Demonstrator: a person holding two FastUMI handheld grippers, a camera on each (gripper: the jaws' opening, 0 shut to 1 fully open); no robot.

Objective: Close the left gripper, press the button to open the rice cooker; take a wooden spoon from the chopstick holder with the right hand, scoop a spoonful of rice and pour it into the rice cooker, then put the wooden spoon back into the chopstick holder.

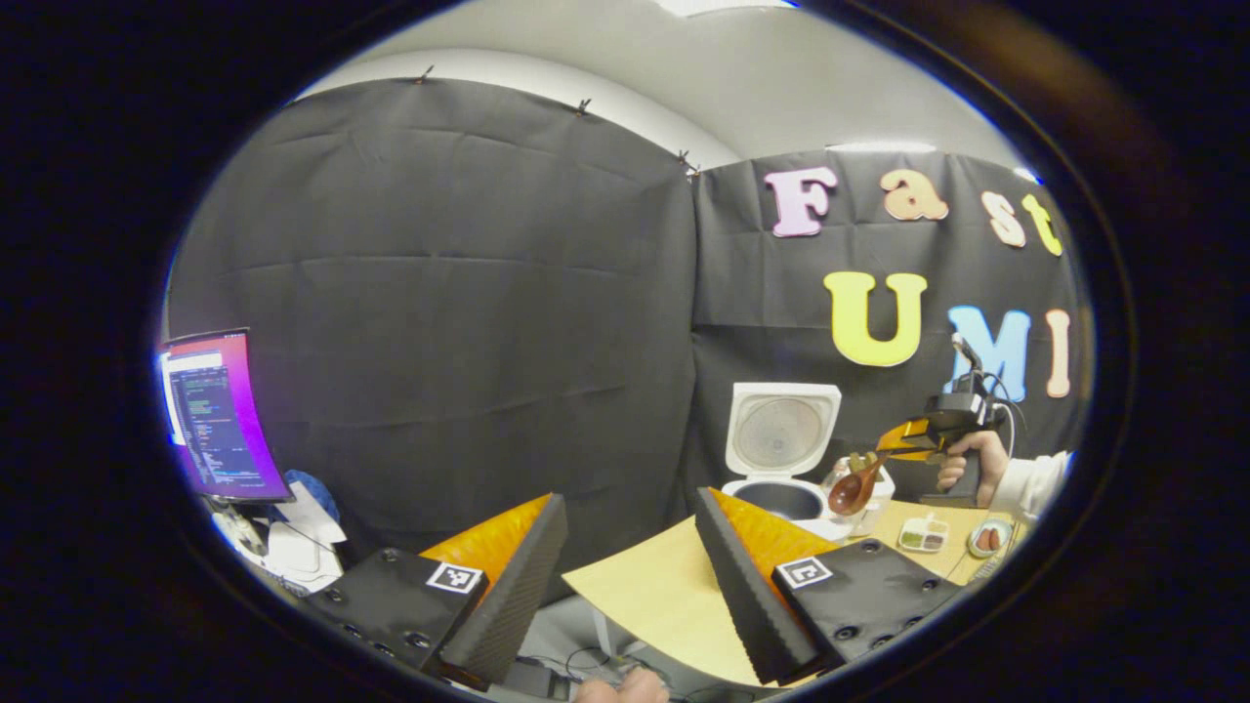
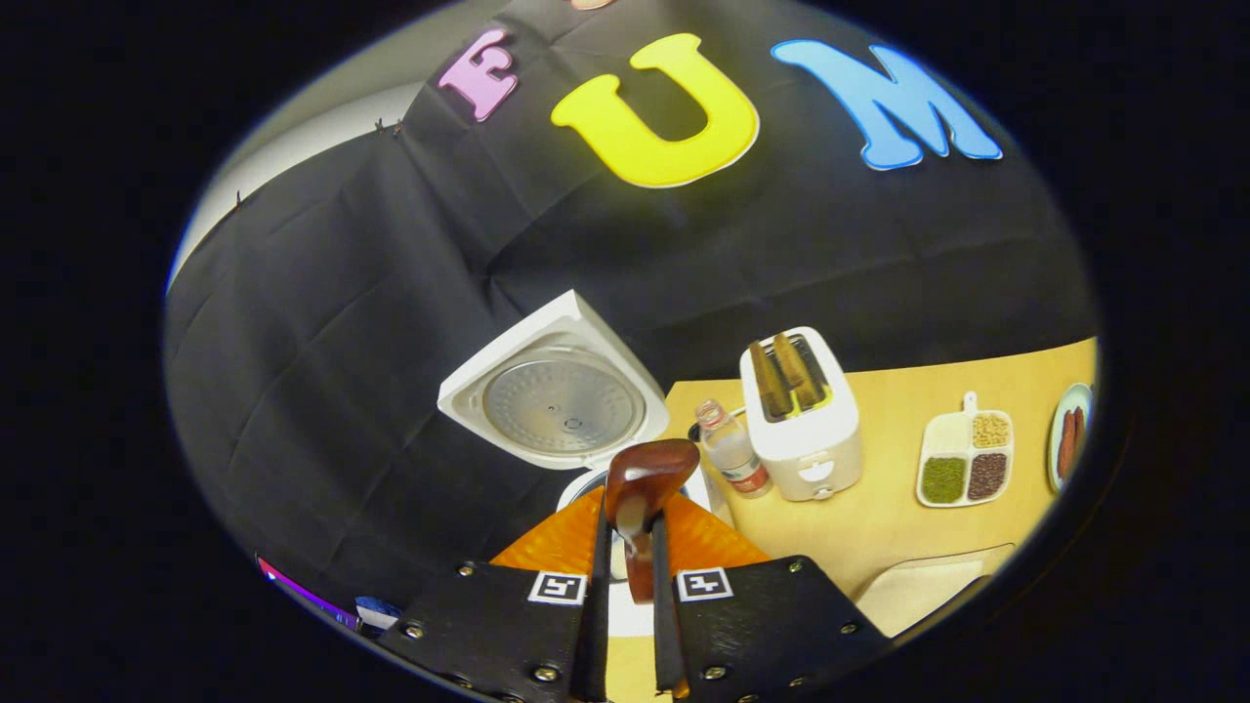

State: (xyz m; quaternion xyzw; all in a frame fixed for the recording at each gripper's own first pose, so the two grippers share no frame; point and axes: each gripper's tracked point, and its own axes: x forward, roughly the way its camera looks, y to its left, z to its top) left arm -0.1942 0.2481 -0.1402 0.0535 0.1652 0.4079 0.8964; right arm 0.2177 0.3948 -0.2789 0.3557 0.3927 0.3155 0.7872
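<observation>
a: two big things first: the table (image 2: pixel 879 547), then the rice cooker (image 2: pixel 557 405) at its far left with the lid already standing up. so the button step looks done.

b: and the spoon?

a: the right gripper (image 2: pixel 625 586) has its jaws clamped on the handle of the wooden spoon (image 2: pixel 645 478), bowl forward, just over the cooker's open pot. in the left gripper view the spoon (image 1: pixel 855 491) hangs beside the pot's rim. i can't tell whether rice is in the bowl.

b: so scooping or pouring?

a: pouring, i judge, or just about to. next it calls for a tilt of the wrist over the pot, then carrying the spoon back to the chopstick holder (image 1: pixel 869 478), which sits just right of the cooker.

b: left side?

a: the left gripper (image 1: pixel 625 576) hangs back near the table's edge, jaws spread wide, gripping nothing.

b: smaller things?

a: toaster (image 2: pixel 801 415), bottle (image 2: pixel 734 449), divided dish (image 2: pixel 965 459), all apart from the spoon.
</observation>
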